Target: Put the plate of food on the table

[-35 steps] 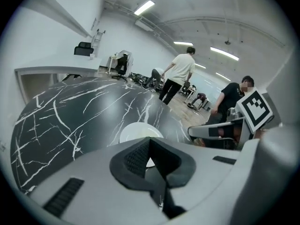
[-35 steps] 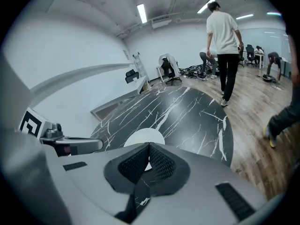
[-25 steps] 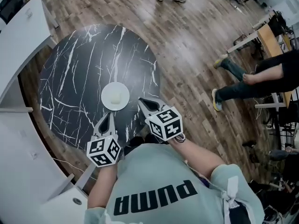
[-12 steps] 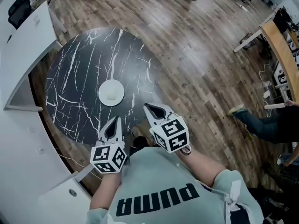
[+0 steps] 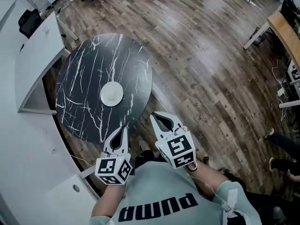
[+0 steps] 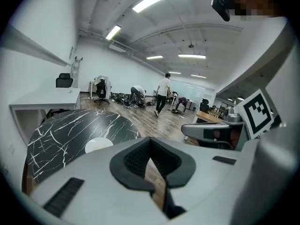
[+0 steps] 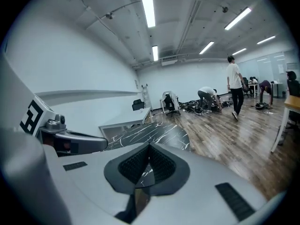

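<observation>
A white plate (image 5: 112, 93) with something small and pale on it rests near the middle of the round black marble table (image 5: 84, 69). The left gripper view shows this plate (image 6: 98, 145) on the table (image 6: 65, 130) ahead and to the left. My left gripper (image 5: 123, 127) hangs over the table's near edge, shut and empty. My right gripper (image 5: 157, 115) is held over the wooden floor beside the table, also shut and empty. In the right gripper view the table (image 7: 150, 134) lies ahead, beyond the closed jaws; the plate is hidden there.
A white counter (image 5: 33, 60) curves round the table's left side, with a black chair (image 5: 29, 18) behind it. Wooden floor (image 5: 211, 74) spreads to the right, and a wooden desk (image 5: 287, 34) stands at the far right. People (image 6: 164, 92) move about far across the room.
Both grippers have drawn back from the plate towards the table's near edge. The plate stays on the table. The person seen at the right has mostly left the view.
</observation>
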The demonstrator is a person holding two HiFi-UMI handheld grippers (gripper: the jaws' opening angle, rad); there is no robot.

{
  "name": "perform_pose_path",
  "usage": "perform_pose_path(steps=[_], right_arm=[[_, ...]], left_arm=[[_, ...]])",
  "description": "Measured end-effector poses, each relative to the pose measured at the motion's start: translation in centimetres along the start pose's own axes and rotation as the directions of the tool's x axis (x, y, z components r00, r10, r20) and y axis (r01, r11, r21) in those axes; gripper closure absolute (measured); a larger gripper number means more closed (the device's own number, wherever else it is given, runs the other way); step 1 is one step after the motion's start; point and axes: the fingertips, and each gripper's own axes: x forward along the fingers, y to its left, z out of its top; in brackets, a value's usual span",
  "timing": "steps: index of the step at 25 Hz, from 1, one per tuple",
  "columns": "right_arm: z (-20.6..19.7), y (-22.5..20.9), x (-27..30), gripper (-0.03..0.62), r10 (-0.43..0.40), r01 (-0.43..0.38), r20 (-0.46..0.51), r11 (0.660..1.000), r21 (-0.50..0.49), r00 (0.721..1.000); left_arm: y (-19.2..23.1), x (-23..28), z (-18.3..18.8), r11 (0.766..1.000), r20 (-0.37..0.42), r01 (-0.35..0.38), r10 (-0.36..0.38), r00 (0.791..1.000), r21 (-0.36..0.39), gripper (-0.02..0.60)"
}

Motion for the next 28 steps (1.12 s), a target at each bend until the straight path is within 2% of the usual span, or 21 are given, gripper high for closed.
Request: perform_pose_path(steps=[8, 18, 28], right_arm=[[-0.8, 2.1, -3.5, 0.585, -0.027, 0.028, 0.033, 0.999, -0.024, 0.999], [-3.1, 10.8, -5.6, 0.585, -0.070, 0.071, 0.026, 0.997, -0.041, 0.997], [-5.3, 19.4, -7.8, 0.585, -0.134, 0.138, 0.052, 0.987, -0.081, 0.990]], left_arm=[[-2.4, -2.7, -0.4, 0.996, 0.026, 0.032, -0.034, 0.999, 0.085, 0.575], [2.8, -11.5, -4.2, 0.998, 0.042, 0.004, -0.007, 0.999, 0.066, 0.575], [5.6, -18.5, -7.3, 0.996, 0.074, 0.058, -0.064, 0.995, 0.070, 0.575]])
